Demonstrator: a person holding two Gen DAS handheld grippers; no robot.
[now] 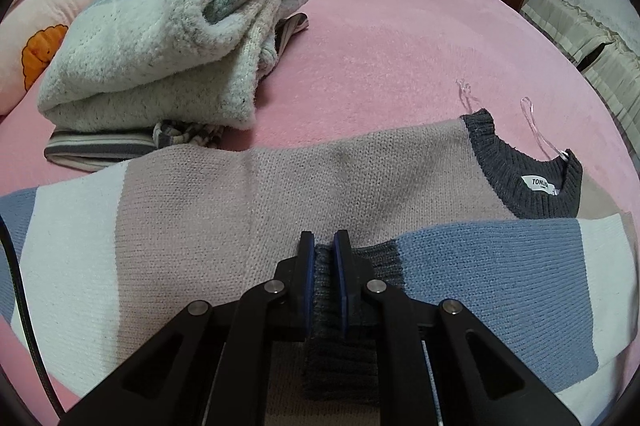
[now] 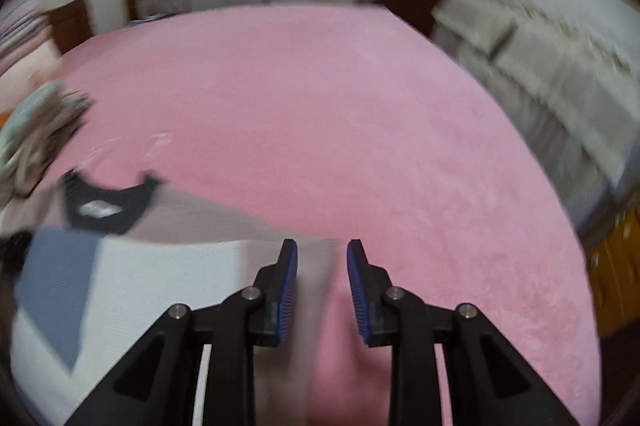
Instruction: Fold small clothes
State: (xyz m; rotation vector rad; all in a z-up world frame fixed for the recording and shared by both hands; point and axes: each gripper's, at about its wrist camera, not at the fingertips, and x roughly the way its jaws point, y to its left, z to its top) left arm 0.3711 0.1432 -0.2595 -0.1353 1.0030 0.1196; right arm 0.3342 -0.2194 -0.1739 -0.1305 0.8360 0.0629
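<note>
Bed, broad, covered in pink plush fabric; carried every item listed.

Stack of folded clothes, pale grey-and-white fleecy knit on top, striped pieces beneath; lay at the far left of the bed, well apart from the working edge.

Colour-block knitted sweater in dusty pink, white and blue panels with dark grey ribbed trim; spread flat across the near edge of the bed, long axis running left to right in the left wrist view, collar toward the right, white label visible inside. One sleeve, blue and white, already laid across the body, its dark ribbed cuff ending at the middle.

Left tool: clamped on that cuff, ribbing pinched between the blue pads. Judged the nearer tool to the garment, directly over its centre.

Right tool: jaws parted, nothing between them; hung over the white right-hand edge of the sweater, pink bed beyond. View blurred.

Judged next: remaining fold across the long axis, from either end.
</note>
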